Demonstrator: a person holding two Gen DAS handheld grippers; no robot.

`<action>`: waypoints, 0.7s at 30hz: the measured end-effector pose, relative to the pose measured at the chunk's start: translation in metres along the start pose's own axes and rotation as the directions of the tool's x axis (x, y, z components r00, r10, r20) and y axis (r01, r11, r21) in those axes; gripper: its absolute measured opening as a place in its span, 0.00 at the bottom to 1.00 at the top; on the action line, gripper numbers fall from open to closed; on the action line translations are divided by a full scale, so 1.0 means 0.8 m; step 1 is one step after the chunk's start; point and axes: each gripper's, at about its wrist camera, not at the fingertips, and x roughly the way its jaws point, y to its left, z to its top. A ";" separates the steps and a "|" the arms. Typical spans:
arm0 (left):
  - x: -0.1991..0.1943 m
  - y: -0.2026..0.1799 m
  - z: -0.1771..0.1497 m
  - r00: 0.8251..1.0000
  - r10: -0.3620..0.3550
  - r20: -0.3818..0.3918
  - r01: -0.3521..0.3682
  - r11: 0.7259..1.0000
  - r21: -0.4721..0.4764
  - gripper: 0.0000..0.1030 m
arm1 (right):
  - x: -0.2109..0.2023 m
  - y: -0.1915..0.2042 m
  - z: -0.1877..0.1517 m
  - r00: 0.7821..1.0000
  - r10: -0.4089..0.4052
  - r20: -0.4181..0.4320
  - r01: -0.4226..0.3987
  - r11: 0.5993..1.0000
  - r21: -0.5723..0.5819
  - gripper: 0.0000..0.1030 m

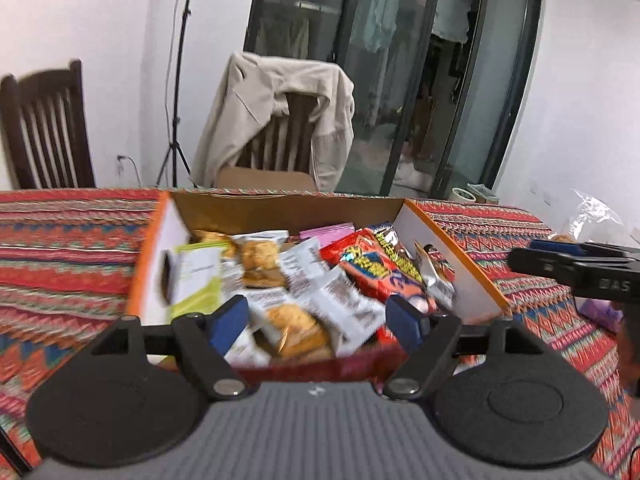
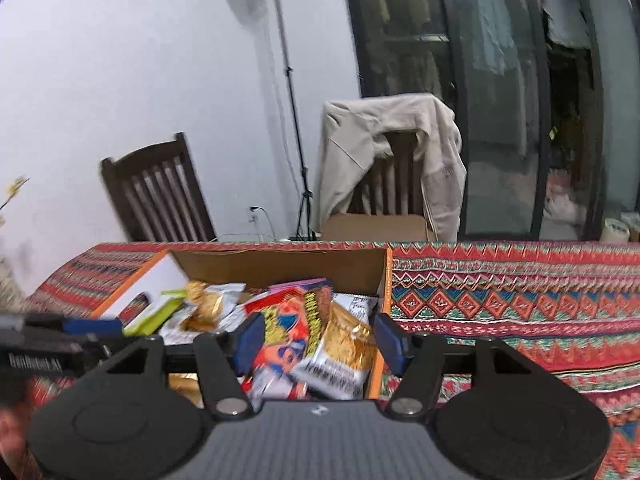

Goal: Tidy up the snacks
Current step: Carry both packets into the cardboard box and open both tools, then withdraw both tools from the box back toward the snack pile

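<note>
Now sorting | snack packets [image 1: 304, 280] heaped in cardboard box [image 1: 280, 208] at twelve o'clock | left gripper [image 1: 320, 320] and right gripper [image 2: 318, 340] jaws apart, empty | next: likely choose one packet and close on it.

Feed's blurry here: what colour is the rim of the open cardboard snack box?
Orange rim, with white side panels; the left wrist view shows it best.

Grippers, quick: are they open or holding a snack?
Left gripper: open, holding nothing, above the snack box.
Right gripper: open, holding nothing, above the same box.
</note>
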 end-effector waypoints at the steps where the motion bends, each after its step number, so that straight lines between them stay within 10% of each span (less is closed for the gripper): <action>1: -0.019 0.001 -0.007 1.000 0.009 0.008 -0.009 1.000 0.007 0.76 | -0.018 0.003 -0.005 1.000 0.001 0.004 -0.001 1.000 -0.011 0.64; 10: -0.181 -0.005 -0.098 0.986 0.112 0.127 -0.115 0.993 0.021 0.81 | -0.156 0.043 -0.086 1.000 0.005 0.004 -0.005 0.995 -0.101 0.74; 21: -0.276 -0.027 -0.236 0.984 0.178 0.017 -0.174 0.976 -0.134 0.81 | -0.240 0.108 -0.192 1.000 0.004 -0.022 -0.008 0.982 -0.187 0.78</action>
